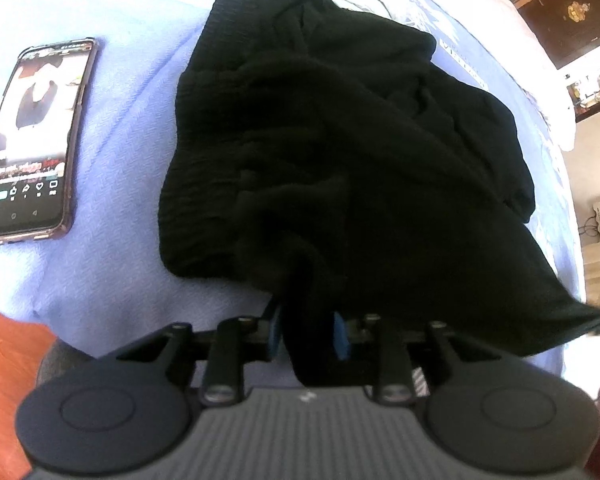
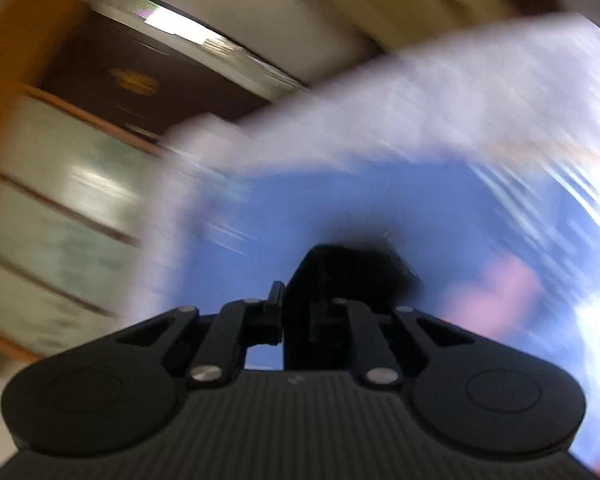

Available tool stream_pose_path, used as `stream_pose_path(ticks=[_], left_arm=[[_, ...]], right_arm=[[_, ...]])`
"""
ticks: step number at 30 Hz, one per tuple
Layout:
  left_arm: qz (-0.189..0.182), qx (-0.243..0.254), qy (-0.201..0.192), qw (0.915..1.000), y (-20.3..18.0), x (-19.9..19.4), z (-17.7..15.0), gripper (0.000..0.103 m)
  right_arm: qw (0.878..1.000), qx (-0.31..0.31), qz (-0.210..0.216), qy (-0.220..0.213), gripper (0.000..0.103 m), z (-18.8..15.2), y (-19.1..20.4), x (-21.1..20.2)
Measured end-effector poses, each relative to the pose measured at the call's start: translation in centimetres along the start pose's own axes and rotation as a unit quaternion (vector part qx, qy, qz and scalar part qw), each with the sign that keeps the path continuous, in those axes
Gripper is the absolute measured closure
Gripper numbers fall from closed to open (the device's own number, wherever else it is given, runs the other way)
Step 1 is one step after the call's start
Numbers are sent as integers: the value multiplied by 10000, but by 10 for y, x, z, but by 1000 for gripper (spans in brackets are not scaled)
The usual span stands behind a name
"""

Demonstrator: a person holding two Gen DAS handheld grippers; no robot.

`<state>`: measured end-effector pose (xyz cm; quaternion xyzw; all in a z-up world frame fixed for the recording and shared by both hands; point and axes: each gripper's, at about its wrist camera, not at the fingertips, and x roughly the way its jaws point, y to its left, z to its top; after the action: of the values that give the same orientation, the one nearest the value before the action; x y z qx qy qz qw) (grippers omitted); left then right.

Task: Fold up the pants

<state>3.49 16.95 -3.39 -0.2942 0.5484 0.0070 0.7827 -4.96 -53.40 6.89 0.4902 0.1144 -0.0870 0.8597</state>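
Black ribbed pants (image 1: 340, 140) lie bunched in a heap on a light blue bed sheet (image 1: 120, 80) in the left wrist view. My left gripper (image 1: 308, 332) points down at the near edge of the heap, its blue pads (image 1: 275, 330) shut on a strip of the black cloth that hangs down between them. The right wrist view is heavily blurred. There my right gripper (image 2: 300, 312) is shut on a dark fold of the pants (image 2: 340, 264), which sticks out past its fingers over a blue cover (image 2: 420, 208).
A phone (image 1: 32, 140) with a lit screen lies on the sheet left of the pants. A dark wooden cabinet (image 1: 572, 12) stands beyond the bed at the top right. An orange surface (image 1: 4, 360) shows at the lower left. A white pillow or sheet (image 2: 380, 112) crosses the right wrist view.
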Motion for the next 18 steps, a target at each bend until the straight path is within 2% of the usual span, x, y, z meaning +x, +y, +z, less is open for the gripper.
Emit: stream_pose_path(ticks=[1,2,4,6,8,9,10,12,15,18], left_arm=[[14,1,-6,10000,0,0,0,78],[16,-5,-3,10000,0,0,-1,78],[26,-33,8,10000,1,2,-1,78],[31,-48,29,10000,1,4,-1,78],[39,-45,49,10000,0,5,-1,78],[44,-28,57,10000,-1,5,-1,78],[46,-14,65,10000,-1,5,0,78],[49,-19,74,10000,-2,6,1,77],[56,-34,69,10000,-3,8,2,77],[69,-27,49,10000,-4,8,1,77]], right_arm=[[9985,-393,330,-173,89,5,10,-7],[9940,-944,448,-320,88,8,17,-14],[9902,-1369,148,-254,78,11,7,-17],[9903,-1178,-703,-225,65,9,-29,-23],[9828,-644,-1689,-381,63,6,-71,-38],[9806,-197,-1910,-388,63,3,-94,-49],[9810,243,-1894,-328,63,-1,-112,-58],[9827,554,-1755,-215,63,-12,-126,-69],[9858,258,-1657,79,63,-27,-112,-71],[9881,209,-1455,450,63,-38,-92,-48]])
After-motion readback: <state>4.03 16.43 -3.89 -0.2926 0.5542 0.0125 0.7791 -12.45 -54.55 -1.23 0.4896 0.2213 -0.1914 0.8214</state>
